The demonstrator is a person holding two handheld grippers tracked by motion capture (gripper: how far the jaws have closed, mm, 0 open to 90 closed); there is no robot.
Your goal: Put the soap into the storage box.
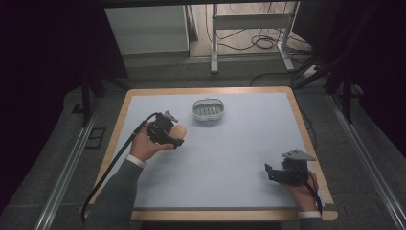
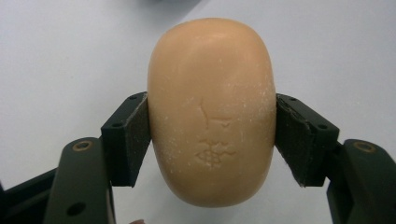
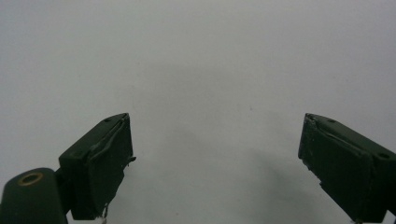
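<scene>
A peach-coloured oval soap bar [image 2: 212, 112] sits between the black pads [image 2: 133, 140] of my left gripper [image 2: 212, 140], which is shut on it, both pads pressing its sides. From above, the soap bar [image 1: 178, 131] sticks out of the left gripper [image 1: 173, 137] just over the pale blue mat at the left. A small white ribbed soap dish [image 1: 208, 109] stands farther back near the middle. My right gripper [image 1: 269, 172] rests low at the front right, pointing left. Its jaws stand wide apart with nothing between the fingertips [image 3: 100, 163].
The pale blue mat [image 1: 230, 153] covers a wooden-edged table [image 1: 306, 139]. Dark floor rails run along both sides. A white cabinet, a metal frame and loose cables stand beyond the far edge.
</scene>
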